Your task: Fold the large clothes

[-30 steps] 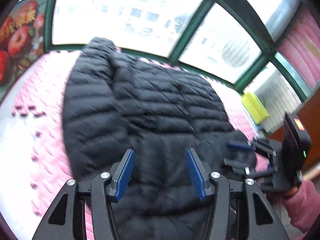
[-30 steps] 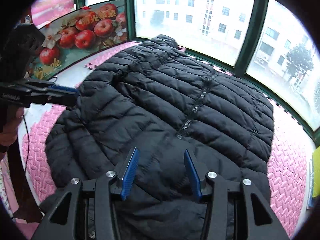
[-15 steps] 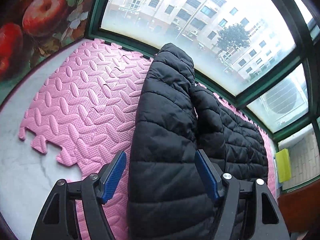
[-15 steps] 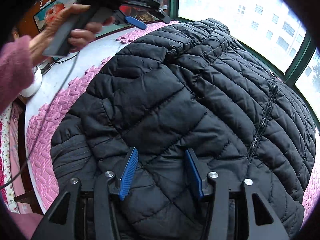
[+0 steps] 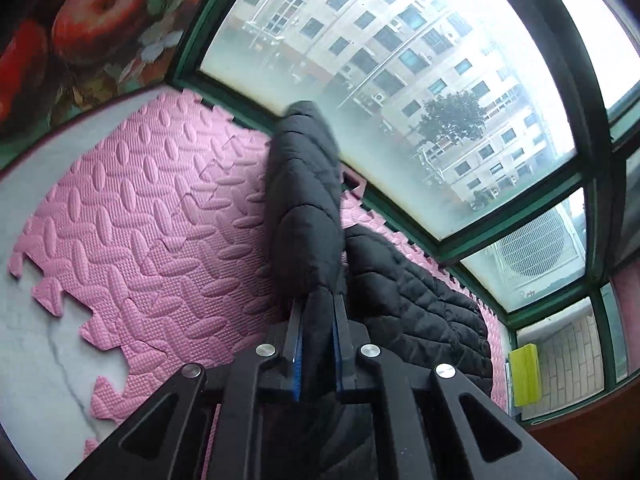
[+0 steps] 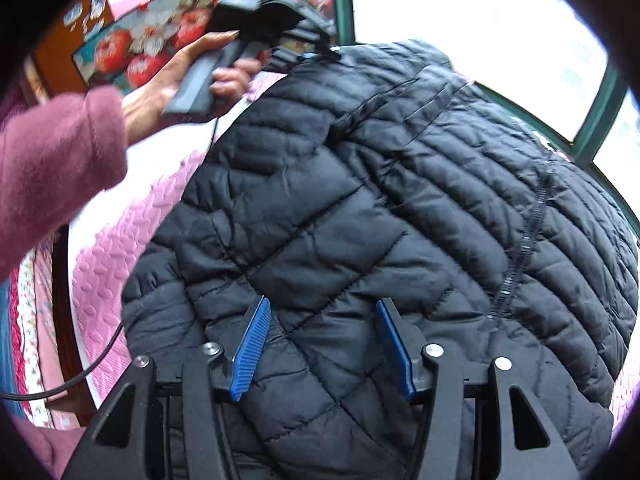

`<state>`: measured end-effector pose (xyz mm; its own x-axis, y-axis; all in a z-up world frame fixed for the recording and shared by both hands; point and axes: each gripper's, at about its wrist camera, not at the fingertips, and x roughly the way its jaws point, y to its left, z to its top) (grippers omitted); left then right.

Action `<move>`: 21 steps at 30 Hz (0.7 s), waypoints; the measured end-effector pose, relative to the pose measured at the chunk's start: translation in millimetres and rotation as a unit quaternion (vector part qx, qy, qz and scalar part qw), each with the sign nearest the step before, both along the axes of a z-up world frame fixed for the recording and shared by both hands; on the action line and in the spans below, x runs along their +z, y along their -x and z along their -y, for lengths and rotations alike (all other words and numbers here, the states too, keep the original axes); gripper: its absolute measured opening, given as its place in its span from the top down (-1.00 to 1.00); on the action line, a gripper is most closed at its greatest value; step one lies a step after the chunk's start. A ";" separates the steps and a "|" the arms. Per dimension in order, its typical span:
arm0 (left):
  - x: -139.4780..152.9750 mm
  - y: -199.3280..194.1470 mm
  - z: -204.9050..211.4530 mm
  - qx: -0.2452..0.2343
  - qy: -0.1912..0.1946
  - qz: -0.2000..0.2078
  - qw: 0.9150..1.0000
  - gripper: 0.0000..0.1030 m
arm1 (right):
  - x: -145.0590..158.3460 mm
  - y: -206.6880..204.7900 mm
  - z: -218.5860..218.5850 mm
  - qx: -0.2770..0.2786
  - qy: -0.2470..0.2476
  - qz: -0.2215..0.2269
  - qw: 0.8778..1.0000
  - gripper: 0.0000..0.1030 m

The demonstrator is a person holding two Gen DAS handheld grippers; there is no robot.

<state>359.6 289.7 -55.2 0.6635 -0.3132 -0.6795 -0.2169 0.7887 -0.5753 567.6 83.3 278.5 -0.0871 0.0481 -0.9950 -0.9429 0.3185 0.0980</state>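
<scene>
A black quilted puffer jacket point(image 6: 380, 208) lies spread over the pink foam mat point(image 5: 132, 216). My left gripper point(image 5: 318, 308) is shut on the jacket's sleeve point(image 5: 308, 200), which stands up from the mat in the left wrist view. The same gripper shows in the right wrist view point(image 6: 316, 54) at the jacket's far left edge, held by a hand in a pink sleeve. My right gripper point(image 6: 322, 320) is open and hovers just over the jacket's near part, beside its zip point(image 6: 520, 256).
Green-framed windows point(image 5: 400, 80) close the far side. An apple picture point(image 5: 80, 28) stands at the left. A yellow-green object point(image 5: 524, 372) sits at the right edge. A black cable point(image 6: 80, 372) hangs over the table's left edge.
My left gripper has closed on the sleeve and lifted it off the mat. My right gripper has moved in closer over the jacket and stayed open.
</scene>
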 end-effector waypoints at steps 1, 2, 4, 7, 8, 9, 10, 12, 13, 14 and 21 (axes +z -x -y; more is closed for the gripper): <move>15.1 7.4 5.6 -0.004 -0.011 0.013 1.000 0.80 | 7.5 -2.1 0.5 -0.007 -0.006 0.004 1.000 -0.16; 31.8 15.7 12.5 -0.009 -0.022 0.028 0.999 0.80 | 14.2 -4.4 0.5 -0.012 -0.011 0.007 1.000 -0.16; 62.4 30.2 28.7 -0.022 -0.050 0.050 0.997 0.80 | 30.8 -10.4 2.9 -0.027 -0.025 0.013 0.999 -0.16; 101.4 57.1 62.8 -0.051 -0.095 0.084 0.991 0.80 | 56.4 -19.1 10.6 -0.050 -0.041 0.036 0.997 -0.16; 112.7 67.8 78.3 -0.064 -0.111 0.097 0.987 0.80 | 64.8 -22.6 14.4 -0.059 -0.047 0.044 0.996 -0.16; 122.7 79.3 92.5 -0.077 -0.124 0.107 0.983 0.80 | 73.4 -25.2 19.2 -0.066 -0.052 0.053 0.995 -0.16; 131.9 92.0 110.1 -0.095 -0.138 0.118 0.979 0.80 | 83.1 -28.1 25.1 -0.075 -0.056 0.065 0.993 -0.16; 144.6 118.8 148.3 -0.138 -0.156 0.140 0.968 0.80 | 100.1 -33.6 38.3 -0.093 -0.062 0.084 0.990 -0.16; 147.8 130.1 170.6 -0.157 -0.169 0.149 0.962 0.80 | 109.1 -36.0 46.9 -0.102 -0.066 0.094 0.988 -0.16; 149.5 147.7 193.6 -0.182 -0.182 0.161 0.953 0.80 | 118.1 -38.4 56.0 -0.111 -0.069 0.106 0.986 -0.16; 102.3 244.7 330.5 -0.317 -0.273 0.152 0.895 0.79 | 146.4 -61.2 116.1 -0.180 -0.052 0.155 0.970 -0.16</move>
<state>114.9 -40.8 47.1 0.6495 -0.3687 -0.6650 0.4757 0.8793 -0.0230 628.8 -32.8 424.9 0.2569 0.1205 -0.9589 -0.7611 0.6367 -0.1239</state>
